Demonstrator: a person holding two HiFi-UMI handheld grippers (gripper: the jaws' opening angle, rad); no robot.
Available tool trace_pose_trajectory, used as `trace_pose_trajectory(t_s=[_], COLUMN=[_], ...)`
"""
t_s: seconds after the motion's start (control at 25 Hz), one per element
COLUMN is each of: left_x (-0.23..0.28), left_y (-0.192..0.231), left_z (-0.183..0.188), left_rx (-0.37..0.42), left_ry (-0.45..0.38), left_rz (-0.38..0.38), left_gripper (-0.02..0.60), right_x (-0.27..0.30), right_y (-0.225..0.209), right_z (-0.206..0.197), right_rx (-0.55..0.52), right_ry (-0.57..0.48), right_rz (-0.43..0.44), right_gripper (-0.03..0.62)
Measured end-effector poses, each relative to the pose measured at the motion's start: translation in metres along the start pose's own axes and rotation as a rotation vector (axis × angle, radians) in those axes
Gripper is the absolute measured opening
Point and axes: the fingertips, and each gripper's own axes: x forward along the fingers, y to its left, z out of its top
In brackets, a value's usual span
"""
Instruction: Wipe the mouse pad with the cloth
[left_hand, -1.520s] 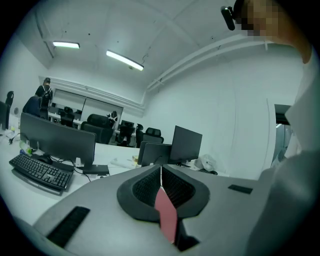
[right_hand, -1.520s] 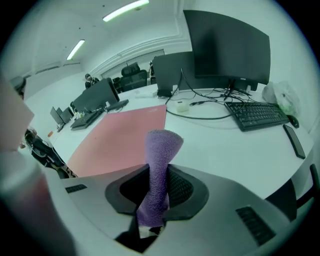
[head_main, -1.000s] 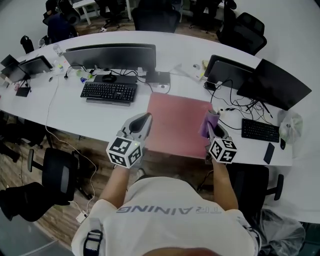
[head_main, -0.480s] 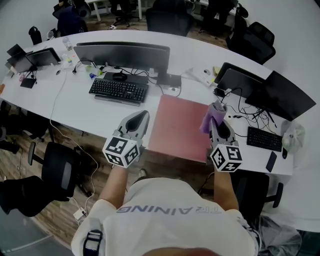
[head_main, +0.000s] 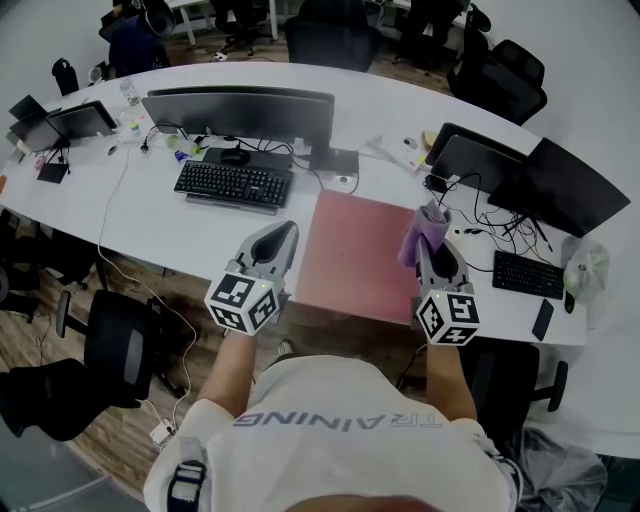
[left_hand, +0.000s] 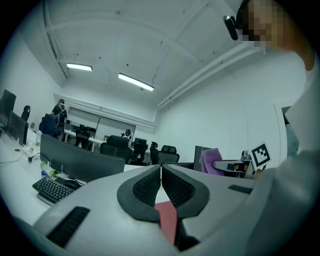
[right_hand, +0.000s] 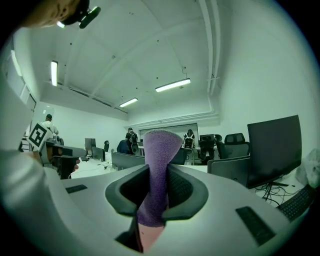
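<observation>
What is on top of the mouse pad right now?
Nothing lies on the mouse pad where its surface shows. Its right edge is covered by the purple cloth clamped in the right gripper, so that strip cannot be checked.

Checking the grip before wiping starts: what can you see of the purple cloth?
The purple cloth looks soft and fuzzy, bunched into a narrow strip. It is clamped between the jaws of the right claw, its rounded end standing past their tips and a short tail hanging behind. In the head view it sits by the right edge of the pink mouse pad; contact with the pad cannot be told.
</observation>
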Motion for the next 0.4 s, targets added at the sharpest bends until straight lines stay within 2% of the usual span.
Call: trace_pose_trajectory(t_s=[0.4], left_x=[0.0112], left_y=[-0.0105], left_z=[-0.0065], left_rx=[0.007], left_ry=[0.019], left_rz=[-0.018], left_gripper=[0.035], right_x=[0.0024], right_y=[-0.0101], right_z=[-0.0096], right_rx=[-0.008], right_ry=[0.014], right_rz=[-0.015], right_gripper=[0.097])
